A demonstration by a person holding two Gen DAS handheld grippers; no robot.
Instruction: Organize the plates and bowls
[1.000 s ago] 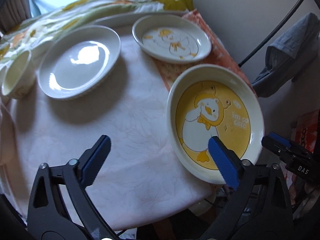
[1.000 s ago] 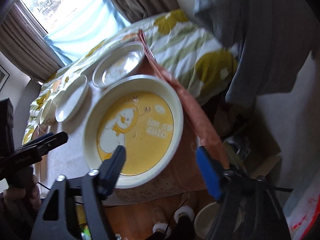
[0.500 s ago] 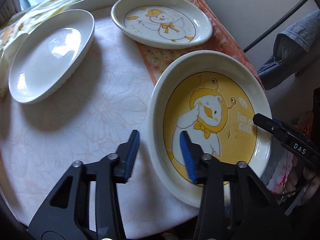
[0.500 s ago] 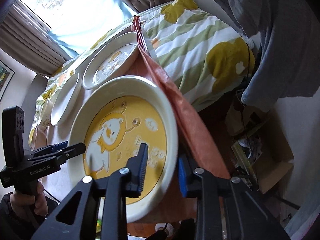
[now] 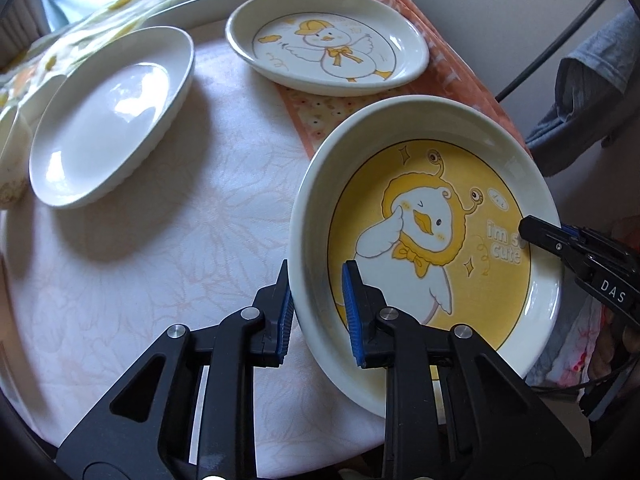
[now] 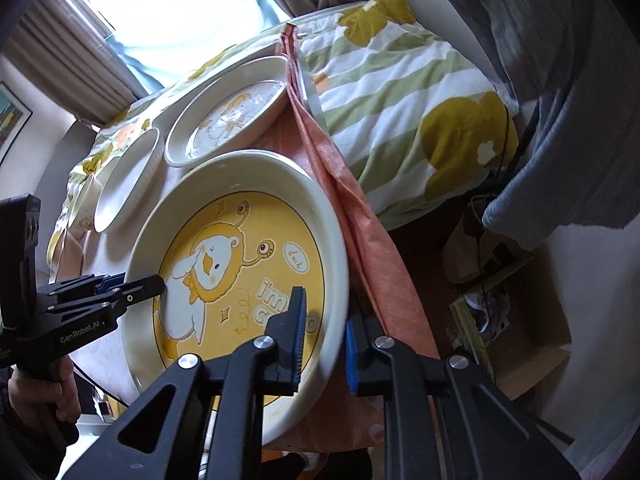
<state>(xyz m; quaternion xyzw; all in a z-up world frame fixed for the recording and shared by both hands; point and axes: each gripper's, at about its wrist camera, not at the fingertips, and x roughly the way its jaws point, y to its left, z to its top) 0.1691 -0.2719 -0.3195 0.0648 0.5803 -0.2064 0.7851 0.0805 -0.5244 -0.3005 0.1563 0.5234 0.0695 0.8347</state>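
Yellow duck plate (image 5: 432, 240), curtained window (image 6: 160, 12) right-wrist only

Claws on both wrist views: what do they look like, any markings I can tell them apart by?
Both are black plastic scissor-style frames with silver pivot rivets and ribbed blue pads. The left claw carries white "GenRobot.AI" lettering on its side in the right wrist view. The right claw shows white "DAS" lettering in the left wrist view, with a thin black cable below it.

Round table (image 5: 160, 280) w/ white cloth: plain plate (image 5: 108, 120), two duck plates (image 5: 332, 56) (image 5: 432, 248), orange cloth (image 5: 452, 76).
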